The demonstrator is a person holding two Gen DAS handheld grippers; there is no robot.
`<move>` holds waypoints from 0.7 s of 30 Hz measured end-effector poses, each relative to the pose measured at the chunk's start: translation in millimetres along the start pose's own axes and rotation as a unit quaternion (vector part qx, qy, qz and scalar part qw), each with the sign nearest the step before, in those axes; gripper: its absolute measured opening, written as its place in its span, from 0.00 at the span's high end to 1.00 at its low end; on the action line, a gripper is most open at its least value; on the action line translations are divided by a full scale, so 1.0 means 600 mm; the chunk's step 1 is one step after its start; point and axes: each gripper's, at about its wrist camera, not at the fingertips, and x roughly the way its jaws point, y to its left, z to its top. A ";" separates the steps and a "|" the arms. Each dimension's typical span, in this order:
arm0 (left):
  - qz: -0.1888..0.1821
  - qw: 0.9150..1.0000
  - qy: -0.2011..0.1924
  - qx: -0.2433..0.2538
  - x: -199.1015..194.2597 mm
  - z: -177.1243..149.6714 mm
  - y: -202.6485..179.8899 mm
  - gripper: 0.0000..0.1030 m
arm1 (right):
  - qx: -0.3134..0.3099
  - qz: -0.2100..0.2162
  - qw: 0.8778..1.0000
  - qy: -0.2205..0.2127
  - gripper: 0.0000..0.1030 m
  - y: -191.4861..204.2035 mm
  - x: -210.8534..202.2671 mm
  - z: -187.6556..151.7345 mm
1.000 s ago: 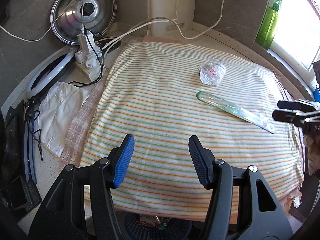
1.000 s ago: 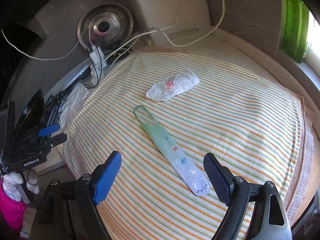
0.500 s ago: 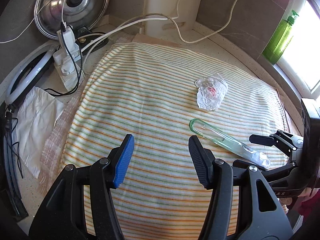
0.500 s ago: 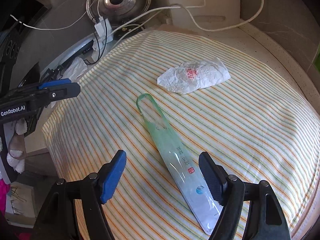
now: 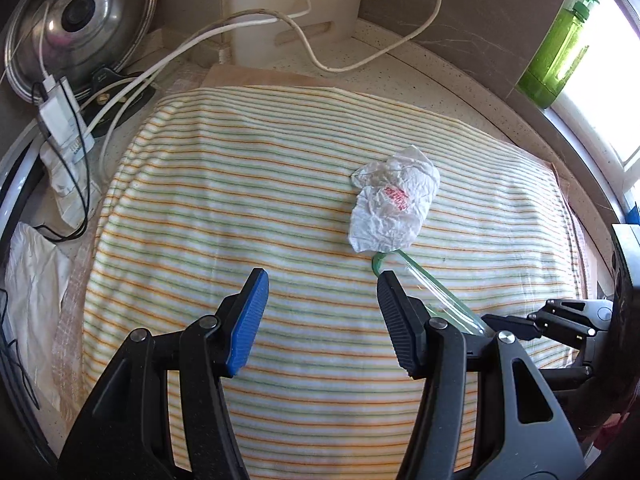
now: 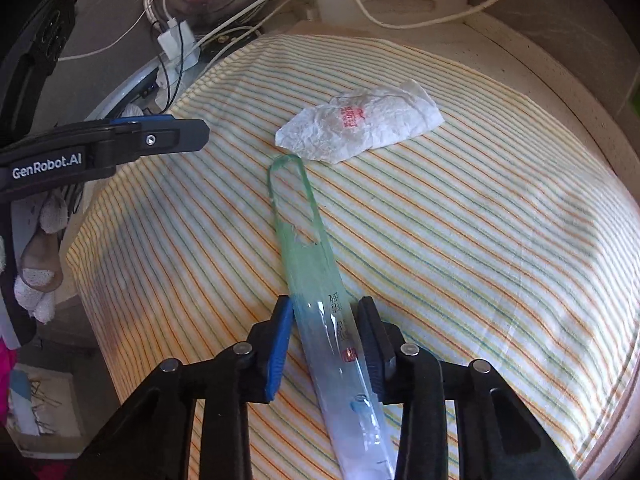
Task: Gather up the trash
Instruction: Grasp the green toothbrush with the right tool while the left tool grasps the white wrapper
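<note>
Trash here means two pieces lying on the striped cloth [image 5: 248, 200]: a long clear-and-green plastic package [image 6: 320, 300] and a crumpled white wrapper [image 5: 394, 204] with red print just beyond the package's green loop end. Your right gripper [image 6: 326, 332] has just been closing and its pads now pinch the package across its clear part, near the middle of its length, with the package lying between them on the cloth. Before you lift, check that no fold of cloth is caught under the pads; the fabric looks soft and could come up with the plastic. Raise it straight and slowly, because the long thin sleeve will likely droop and swing at both ends, and its green loop sits right against the wrapper, so it could drag that piece along.

Your left gripper [image 5: 320, 300] hangs roughly half open and empty above the cloth, short of the wrapper. Bring it down over the wrapper's bulkiest crumple, jaws straddling it, and press lightly into the cloth before closing, since thin paper slips out of a shallow pinch.
</note>
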 end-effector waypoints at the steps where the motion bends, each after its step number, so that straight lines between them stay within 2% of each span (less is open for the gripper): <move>1: -0.003 1.000 0.002 0.001 0.005 0.006 -0.007 0.44 | 0.012 0.004 1.000 -0.001 0.75 -0.009 -0.004 -0.003; 3: -0.012 1.000 0.005 0.005 0.017 0.016 -0.024 0.44 | 0.035 0.010 0.999 -0.004 0.80 -0.025 -0.014 -0.010; 7: -0.009 1.000 0.009 0.025 0.039 0.038 -0.060 0.43 | 0.069 0.006 0.998 -0.006 0.81 -0.049 -0.032 -0.024; 8: -0.006 0.999 0.011 0.032 0.046 0.044 -0.069 0.42 | 0.076 0.004 0.997 -0.007 0.81 -0.053 -0.034 -0.028; 10: 0.005 0.999 0.013 0.044 0.060 0.057 -0.085 0.32 | 0.092 0.001 0.996 -0.008 0.81 -0.065 -0.040 -0.036; 11: 0.012 0.999 0.013 0.050 0.067 0.063 -0.092 0.32 | 0.100 0.000 0.995 -0.010 0.81 -0.071 -0.045 -0.040; 13: 0.021 0.998 0.019 0.064 0.081 0.072 -0.107 0.31 | 0.113 0.008 0.993 -0.021 0.74 -0.080 -0.054 -0.045; 17: 0.060 0.994 0.038 0.081 0.120 0.092 -0.124 0.30 | 0.112 0.021 0.993 -0.039 0.39 -0.083 -0.070 -0.051; 20: 0.062 0.993 0.052 0.082 0.144 0.101 -0.128 0.30 | 0.097 0.023 0.994 -0.040 0.37 -0.074 -0.071 -0.050; 21: 0.061 0.994 0.054 0.078 0.150 0.103 -0.126 0.33 | 0.090 0.020 0.995 -0.038 0.37 -0.069 -0.069 -0.048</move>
